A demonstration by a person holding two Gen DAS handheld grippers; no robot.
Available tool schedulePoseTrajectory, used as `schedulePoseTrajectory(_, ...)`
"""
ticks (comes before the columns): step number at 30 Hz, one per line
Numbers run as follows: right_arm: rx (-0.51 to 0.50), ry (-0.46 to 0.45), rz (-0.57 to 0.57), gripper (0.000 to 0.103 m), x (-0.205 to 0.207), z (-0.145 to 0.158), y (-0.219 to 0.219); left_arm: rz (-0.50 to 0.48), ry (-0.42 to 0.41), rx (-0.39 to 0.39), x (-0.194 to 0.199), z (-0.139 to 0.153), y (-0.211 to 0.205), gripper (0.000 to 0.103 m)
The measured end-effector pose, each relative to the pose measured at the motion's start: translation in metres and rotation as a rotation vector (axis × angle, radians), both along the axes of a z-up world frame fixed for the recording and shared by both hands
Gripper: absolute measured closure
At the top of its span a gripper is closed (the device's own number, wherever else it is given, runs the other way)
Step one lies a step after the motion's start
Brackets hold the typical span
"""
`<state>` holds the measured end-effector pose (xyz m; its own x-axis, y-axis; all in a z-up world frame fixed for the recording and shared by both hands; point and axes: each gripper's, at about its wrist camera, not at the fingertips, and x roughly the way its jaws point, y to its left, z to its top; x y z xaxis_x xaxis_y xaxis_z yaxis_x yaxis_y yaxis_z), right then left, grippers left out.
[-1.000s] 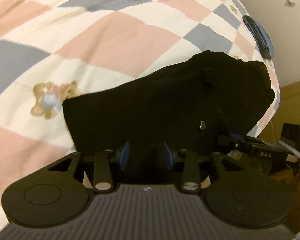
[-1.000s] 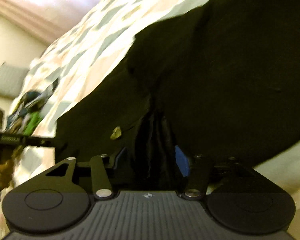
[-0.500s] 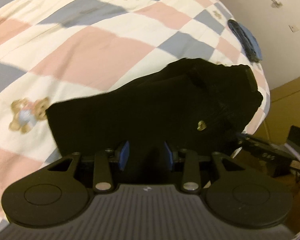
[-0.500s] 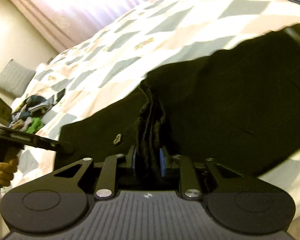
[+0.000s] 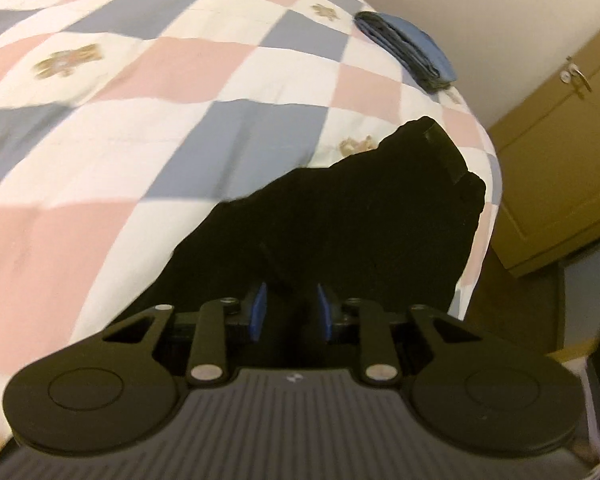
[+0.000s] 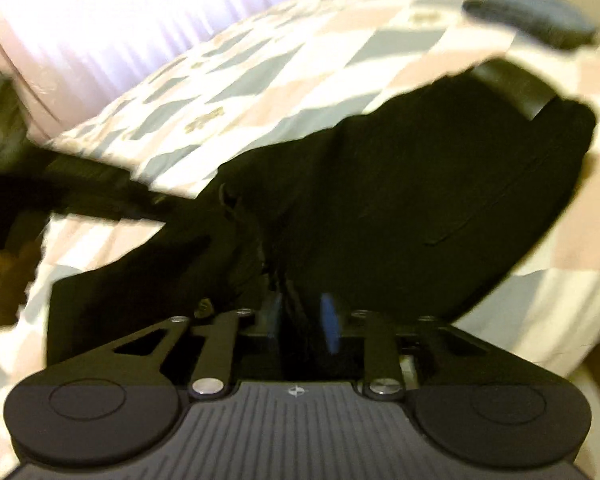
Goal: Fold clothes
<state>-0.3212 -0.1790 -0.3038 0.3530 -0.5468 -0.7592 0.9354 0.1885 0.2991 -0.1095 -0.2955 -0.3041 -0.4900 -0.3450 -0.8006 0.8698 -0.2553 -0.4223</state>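
Left gripper [image 5: 291, 308] first: its blue pads [image 5: 259, 312] are closing on a fold of the black garment [image 5: 340, 232], dark cloth bunched right between them, so that's a pinch tightening as we watch. Over to the right gripper [image 6: 302, 320], and its pads [image 6: 330, 322] stand narrow with gathered black fabric running up between them; it looks like a firm pinch on a bunched edge, though the blur makes the exact contact hard to read. Two pinches on one piece, and that makes sense to me: each hand takes an edge so the cloth can be lifted and carried over itself without sagging in the middle. Moving outward, the garment drapes away from both grippers across the near right corner of the bed, its thick band [image 5: 446, 152] at the far end close to the mattress edge, the rest lying on the checked quilt [image 5: 160, 112] of pink, grey-blue and white squares with little bear prints. In the right wrist view a long dark strip [image 6: 100, 196] trails off to the left, too smeared to name with confidence. Far right on the quilt sits a folded blue stack [image 5: 408, 50], well apart from the black piece, probably finished work parked out of the way. Beyond the bed, a wooden door [image 5: 560, 152] on the right.
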Motion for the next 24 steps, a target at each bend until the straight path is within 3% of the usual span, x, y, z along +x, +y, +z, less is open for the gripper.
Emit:
schedulePoseTrajectory(5,0.017,0.145,-0.006,0.088,0.033,-0.023,0.002,-0.051,-0.054,0.039,-0.014,-0.041,-0.020,0.080)
schedulePoseTrajectory(10,-0.108,0.195,-0.061,0.087,0.048,0.009,0.017,-0.083,-0.017,0.057,-0.007,-0.038,-0.024,0.080)
schedulePoseTrajectory(13,-0.089,0.213,0.013,0.088,0.072,0.005,0.030,-0.105,-0.015,0.056,0.000,-0.026,-0.025,0.081)
schedulePoseTrajectory(15,-0.013,0.280,0.020,0.103,0.085,-0.023,0.019,-0.121,-0.011,0.026,0.013,-0.009,-0.019,0.081)
schedulePoseTrajectory(20,0.074,0.216,-0.049,0.103,0.074,-0.041,0.001,-0.152,-0.034,-0.034,0.092,0.039,0.026,0.081)
schedulePoseTrajectory(24,0.072,0.229,-0.061,0.103,0.079,-0.047,0.002,-0.231,-0.030,-0.016,0.128,0.042,0.080,0.081)
